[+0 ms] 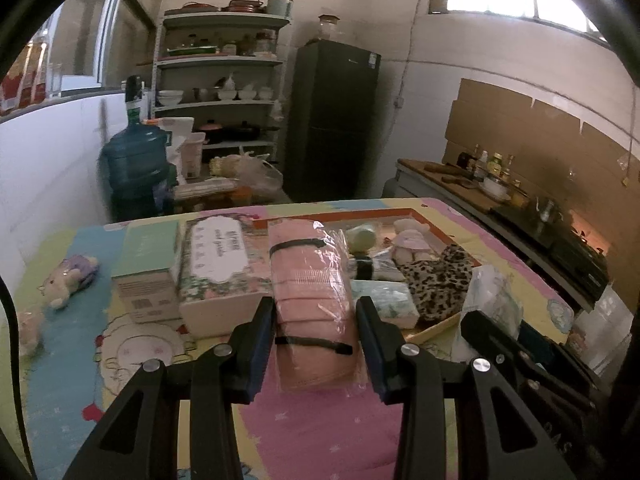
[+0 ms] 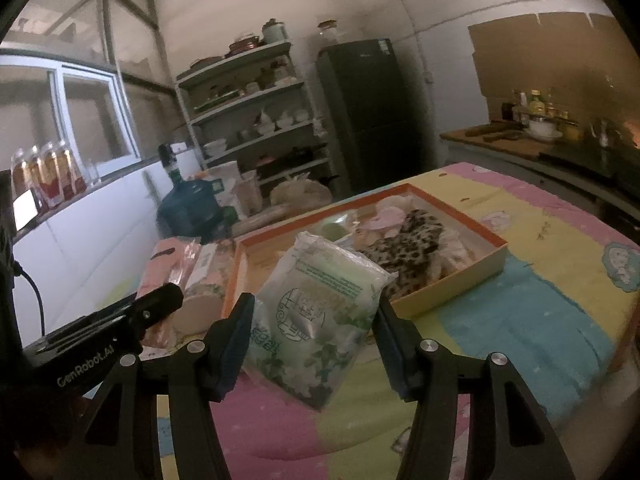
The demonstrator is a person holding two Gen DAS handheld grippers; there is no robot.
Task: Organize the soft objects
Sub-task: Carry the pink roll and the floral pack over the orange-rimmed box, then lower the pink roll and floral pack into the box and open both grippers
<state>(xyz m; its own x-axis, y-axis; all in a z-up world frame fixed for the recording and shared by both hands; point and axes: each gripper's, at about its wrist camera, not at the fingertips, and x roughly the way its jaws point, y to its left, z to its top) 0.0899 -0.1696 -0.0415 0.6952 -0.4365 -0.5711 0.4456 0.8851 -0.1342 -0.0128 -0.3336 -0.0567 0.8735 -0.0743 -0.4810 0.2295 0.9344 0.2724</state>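
Midway through carry. Left gripper (image 1: 316, 340) clamped on pink wrapped towel roll (image 1: 310, 300), held above quilted table cover (image 1: 320, 432), short of orange-rimmed tray (image 1: 432, 330). Right gripper (image 2: 316, 340) clamped on green tissue pack (image 2: 320, 312), just before same tray (image 2: 452, 280). Next, probably: carry over near rim, lower into bare tray floor beside leopard-print fabric (image 2: 408, 244), then release.

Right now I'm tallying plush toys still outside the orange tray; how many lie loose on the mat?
2. A purple-dressed plush lies near the mat's left edge; a pale one sits nearer, half cut off by the frame. Boxes may hide others.
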